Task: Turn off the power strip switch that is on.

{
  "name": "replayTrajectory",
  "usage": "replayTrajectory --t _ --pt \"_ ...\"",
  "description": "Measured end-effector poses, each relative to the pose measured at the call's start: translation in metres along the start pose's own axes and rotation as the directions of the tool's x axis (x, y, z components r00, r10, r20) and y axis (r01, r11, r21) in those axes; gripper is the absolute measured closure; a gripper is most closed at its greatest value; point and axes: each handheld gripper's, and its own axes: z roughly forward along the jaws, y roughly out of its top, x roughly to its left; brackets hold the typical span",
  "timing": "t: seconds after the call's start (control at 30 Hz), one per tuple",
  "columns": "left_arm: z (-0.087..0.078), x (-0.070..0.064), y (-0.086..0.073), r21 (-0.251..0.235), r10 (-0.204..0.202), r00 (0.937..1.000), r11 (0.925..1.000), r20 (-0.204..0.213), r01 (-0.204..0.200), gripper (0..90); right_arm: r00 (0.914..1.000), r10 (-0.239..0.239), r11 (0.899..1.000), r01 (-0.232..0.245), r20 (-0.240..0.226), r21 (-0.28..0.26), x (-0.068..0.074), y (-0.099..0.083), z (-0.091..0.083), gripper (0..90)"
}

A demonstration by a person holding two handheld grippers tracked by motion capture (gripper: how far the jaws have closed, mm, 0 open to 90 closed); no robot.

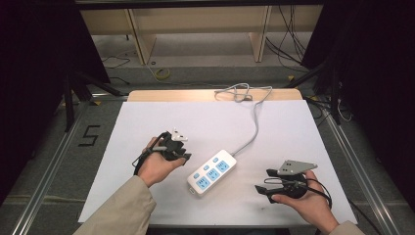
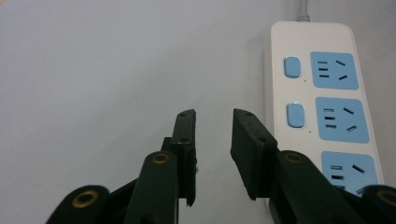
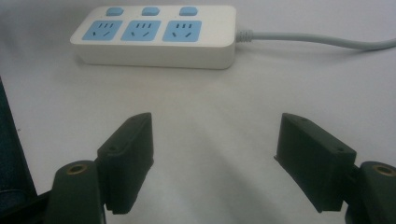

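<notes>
1. Nearest the high camera, the person's two forearms enter from the bottom edge, a beige sleeve on the left arm, each hand wrapped around a black two-jaw gripper.
2. At the right, the right hand holds the right gripper low over the white table sheet, a grey three-cornered plate on top; in the right gripper view its jaws stand wide apart with nothing between them.
3. At the left, the left hand holds the left gripper, its tips pointing toward the power strip; in the left gripper view the jaws are open to a narrow gap and hold nothing.
4. Between the two grippers, a white power strip lies flat on the sheet at a diagonal, apart from both, with three blue sockets and three blue switches on top.
5. From the strip's far end, a grey cable runs toward the back of the table and ends in a loose coil at the far edge.
6. Beyond the table, cables lie on the grey floor in front of a wooden shelf unit.
</notes>
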Motion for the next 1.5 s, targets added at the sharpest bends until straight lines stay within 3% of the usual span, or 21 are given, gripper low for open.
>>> replayTrajectory --t 0.33,0.67,0.8,1.5 --pt "-0.002 0.008 -0.007 -0.026 -0.02 0.9997 0.9995 -0.011 0.02 58.1 1.0 0.0 1.0 0.0 -0.001 0.001 0.0 0.0 0.0 27.9" --pt "-0.004 0.016 -0.016 -0.084 -0.022 0.9996 0.9963 -0.02 0.02 46.1 1.0 0.003 1.0 -0.003 0.001 -0.003 0.0 0.0 0.0 27.9" --pt "-0.006 0.018 -0.02 -0.13 -0.032 0.9994 0.9911 -0.015 0.03 40.5 1.0 0.003 1.0 -0.003 0.003 -0.004 0.0 0.0 0.0 27.8" --pt "-0.017 0.021 -0.048 -0.208 0.025 0.9993 0.978 0.029 -0.018 20.0 1.0 0.008 1.0 -0.008 0.003 -0.013 -0.001 0.0 -0.002 26.9"
